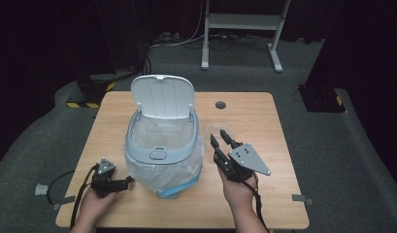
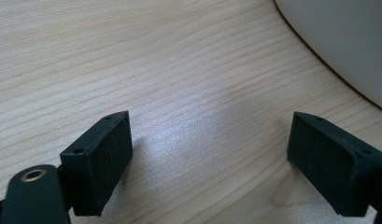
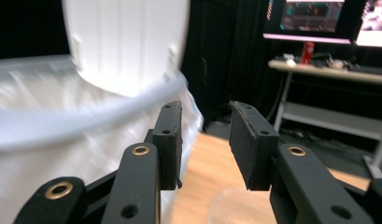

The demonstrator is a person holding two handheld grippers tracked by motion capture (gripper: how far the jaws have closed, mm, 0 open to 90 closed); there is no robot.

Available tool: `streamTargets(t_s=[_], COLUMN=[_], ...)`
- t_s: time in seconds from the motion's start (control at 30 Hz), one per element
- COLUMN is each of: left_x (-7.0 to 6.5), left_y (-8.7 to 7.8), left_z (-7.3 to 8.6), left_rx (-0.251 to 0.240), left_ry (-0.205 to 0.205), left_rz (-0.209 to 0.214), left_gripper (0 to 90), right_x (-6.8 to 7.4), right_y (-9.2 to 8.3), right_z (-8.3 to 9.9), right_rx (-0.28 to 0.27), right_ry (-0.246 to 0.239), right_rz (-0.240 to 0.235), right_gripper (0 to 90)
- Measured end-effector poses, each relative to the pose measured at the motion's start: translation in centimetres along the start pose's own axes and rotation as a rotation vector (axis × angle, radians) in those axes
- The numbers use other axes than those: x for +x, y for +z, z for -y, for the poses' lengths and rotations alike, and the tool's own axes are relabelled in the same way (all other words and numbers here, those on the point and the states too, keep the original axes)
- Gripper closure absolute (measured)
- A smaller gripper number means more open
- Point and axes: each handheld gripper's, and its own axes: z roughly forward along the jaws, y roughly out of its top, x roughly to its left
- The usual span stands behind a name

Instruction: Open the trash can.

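My grippers are black, brass-riveted; the right gripper carries a grey three-cornered plate, the left gripper trails black cable.

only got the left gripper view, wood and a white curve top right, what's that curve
observer: That is the wall of a bin lined with a plastic bag; its lid stands open.
operator: ok and where's the other hand-held gripper
observer: The right hand-held gripper is on the bin's other side, jaws apart and holding nothing.
operator: anything near it
observer: A clear round dish lies on the table just beyond its tips.
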Motion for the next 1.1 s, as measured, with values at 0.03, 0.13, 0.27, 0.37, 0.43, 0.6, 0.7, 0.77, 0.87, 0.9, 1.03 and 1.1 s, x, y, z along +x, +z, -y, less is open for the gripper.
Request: streamTargets(t_s=[0.03,0.13,0.27,0.37,0.43,0.6,0.7,0.77,0.87,0.9,1.03,1.1], left_x=[0.0,0.0,0.0,0.0,0.0,0.0,0.0,0.0,0.0,0.0,0.0,0.0], left_y=[0.0,0.0,0.0,0.0,0.0,0.0,0.0,0.0,0.0,0.0,0.0,0.0], left_z=[0.0,0.0,0.0,0.0,0.0,0.0,0.0,0.0,0.0,0.0,0.0,0.0], left_rx=[0.001,0.001,0.001,0.001,0.001,0.001,0.001,0.000,-0.001,-0.001,-0.001,-0.001], left_ry=[0.000,0.000,0.001,0.002,0.002,0.001,0.001,0.001,0.000,0.000,0.000,0.000], left_rz=[0.001,0.000,0.000,0.001,0.001,0.001,0.001,-0.001,0.000,0.000,0.000,-0.001], left_gripper=[14.2,14.2,14.2,14.1,14.1,14.1,14.1,14.2,14.4,14.4,14.5,14.5], right_x=[-0.2,-0.9,-2.2,-2.6,-3.2,-3.8,-4.3,-4.7,-5.0,-5.0,-5.2,-5.2], right_y=[0.1,0.6,1.8,2.2,3.0,4.4,5.4,6.4,6.8,6.8,7.1,7.5], right_z=[0.4,1.8,4.3,5.1,6.1,7.2,8.0,8.7,9.2,9.2,9.7,10.0], right_rx=[0.009,0.046,0.121,0.145,0.177,0.220,0.251,0.292,0.318,0.318,0.327,0.338], right_ry=[0.002,0.006,0.023,0.024,0.025,0.032,0.034,0.037,0.029,0.029,0.031,0.043], right_rz=[0.006,0.029,0.066,0.076,0.094,0.123,0.139,0.153,0.159,0.159,0.162,0.159], right_gripper=[64.1,63.7,63.5,63.1,63.0,63.1,64.2,65.0,65.5,65.5,66.0,66.0])
